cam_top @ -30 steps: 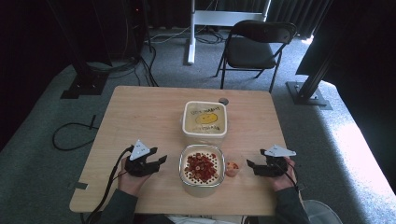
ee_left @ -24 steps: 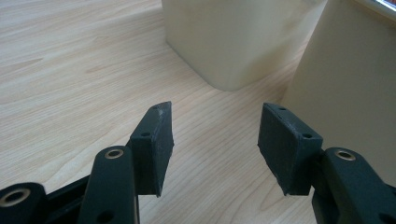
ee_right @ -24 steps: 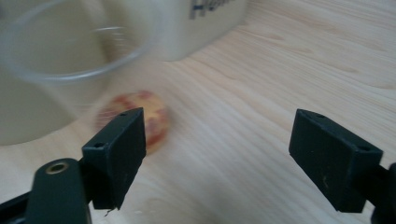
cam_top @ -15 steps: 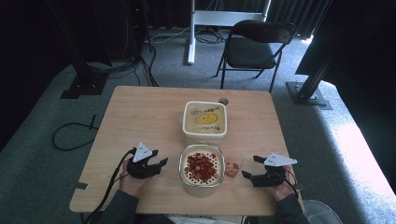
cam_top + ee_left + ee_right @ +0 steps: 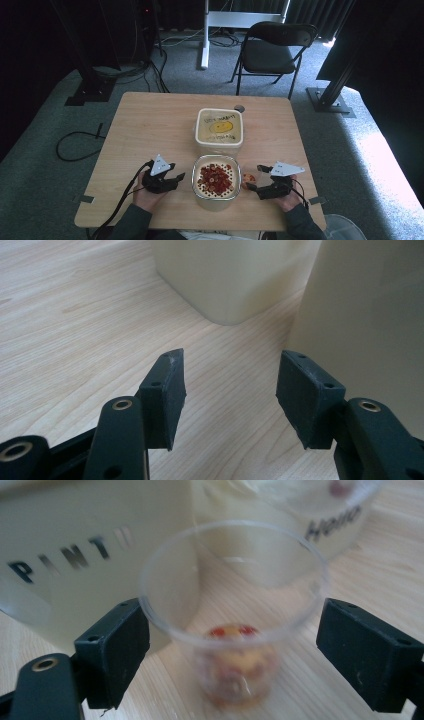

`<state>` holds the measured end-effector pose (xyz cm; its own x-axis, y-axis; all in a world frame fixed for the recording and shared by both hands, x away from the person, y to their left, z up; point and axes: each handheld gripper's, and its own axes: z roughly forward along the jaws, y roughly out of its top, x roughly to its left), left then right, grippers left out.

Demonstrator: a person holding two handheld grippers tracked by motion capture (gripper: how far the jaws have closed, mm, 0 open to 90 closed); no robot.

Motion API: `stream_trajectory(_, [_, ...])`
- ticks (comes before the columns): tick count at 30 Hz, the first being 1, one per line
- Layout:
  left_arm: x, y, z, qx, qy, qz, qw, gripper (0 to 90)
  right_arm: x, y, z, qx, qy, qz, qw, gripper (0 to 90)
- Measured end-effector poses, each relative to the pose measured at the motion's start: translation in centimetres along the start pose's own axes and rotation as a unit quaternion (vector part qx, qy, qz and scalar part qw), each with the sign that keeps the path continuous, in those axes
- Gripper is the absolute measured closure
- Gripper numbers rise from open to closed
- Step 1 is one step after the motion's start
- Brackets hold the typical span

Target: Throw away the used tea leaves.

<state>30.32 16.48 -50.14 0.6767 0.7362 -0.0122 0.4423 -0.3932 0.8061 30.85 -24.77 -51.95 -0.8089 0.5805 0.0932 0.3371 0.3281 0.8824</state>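
A small clear plastic cup (image 5: 248,177) with a little red and yellow food at its bottom stands on the wooden table (image 5: 145,125), right of an open tub of red pieces (image 5: 215,176). My right gripper (image 5: 254,178) lies level around the cup (image 5: 240,670). Its jaws have just been opening, and the right gripper (image 5: 235,630) is open with a gap beside the rim. My left gripper (image 5: 179,172) rests left of the tub, open and empty. In the left gripper view the left gripper (image 5: 230,390) faces the tub wall (image 5: 370,315).
A lidded cream tub with a yellow smiley (image 5: 220,127) stands behind the open tub. A small dark round thing (image 5: 239,108) lies near the far edge. A black folding chair (image 5: 272,47) stands beyond the table. Cables trail off the left side.
The right gripper's jaws have spread wider around the cup, and the right hand has shifted slightly toward the near edge. The cup stands where it was. The left hand has not moved.
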Motion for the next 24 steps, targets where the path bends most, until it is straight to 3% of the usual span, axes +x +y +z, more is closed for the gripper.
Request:
stream_trajectory(11, [-0.6,-0.1,0.1,0.001,-0.014,0.005,0.9999,45.9,-0.6,0.2,1.7,-0.017,0.030,0.013,0.9993,22.6])
stream_trajectory(17, [-1.9,-0.5,-0.5,0.000,-0.034,0.026,0.9991,45.8,-0.4,0.3,1.8,-0.017,0.005,0.005,0.9998,28.7])
stream_trajectory(24, [-3.5,-1.1,-1.4,-0.009,-0.075,0.066,0.9950,44.1,-0.9,0.4,0.6,-0.027,-0.034,0.014,0.9989,32.8])
